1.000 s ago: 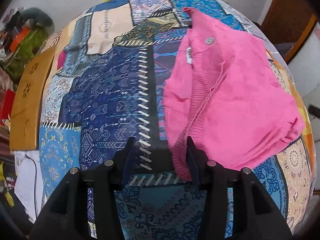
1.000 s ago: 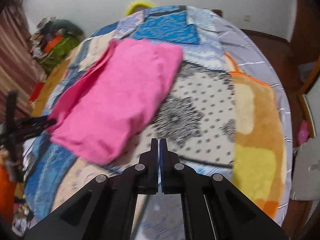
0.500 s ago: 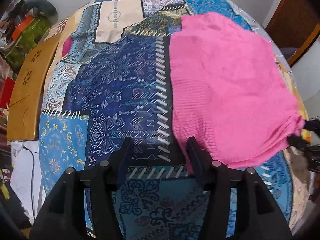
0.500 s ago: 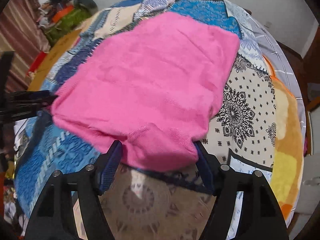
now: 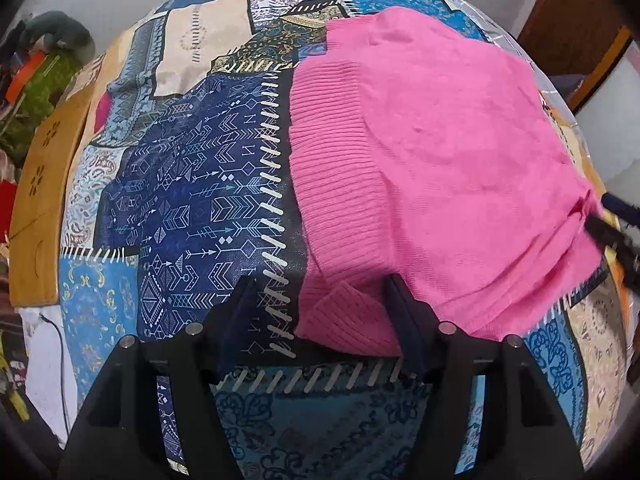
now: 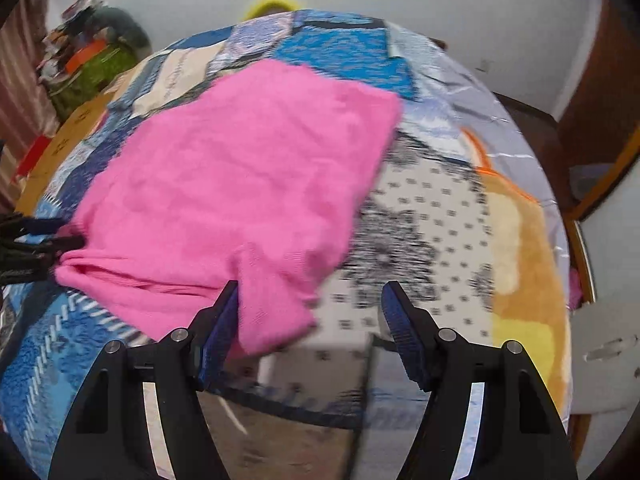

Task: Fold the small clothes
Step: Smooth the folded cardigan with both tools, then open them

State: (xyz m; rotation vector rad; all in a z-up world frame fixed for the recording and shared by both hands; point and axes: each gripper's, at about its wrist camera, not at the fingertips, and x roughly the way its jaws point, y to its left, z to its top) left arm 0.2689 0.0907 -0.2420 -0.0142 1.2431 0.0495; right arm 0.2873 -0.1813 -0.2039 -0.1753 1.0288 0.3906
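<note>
A pink knit garment [image 5: 432, 168] lies folded and fairly flat on the patchwork bed cover [image 5: 192, 184]. Its ribbed hem runs down its left side. My left gripper [image 5: 320, 312] is open, and a ribbed corner of the garment lies between its jaws. My right gripper [image 6: 312, 312] is open too, with a pink corner of the garment [image 6: 240, 184] lying between its jaws by the left finger. The right gripper shows at the garment's right edge in the left wrist view [image 5: 612, 228]. The left gripper shows at the garment's left edge in the right wrist view [image 6: 32, 240].
A wooden bed board [image 5: 44, 200] runs along the left side of the bed. A pile of clutter [image 6: 92, 64] sits beyond it by the wall. A wooden door [image 5: 584, 20] and a furniture edge [image 6: 600, 184] stand to the right.
The garment went from partly lifted with a button showing to lying flat. My right gripper went from shut to open. Both grippers have moved closer to the garment's near corners.
</note>
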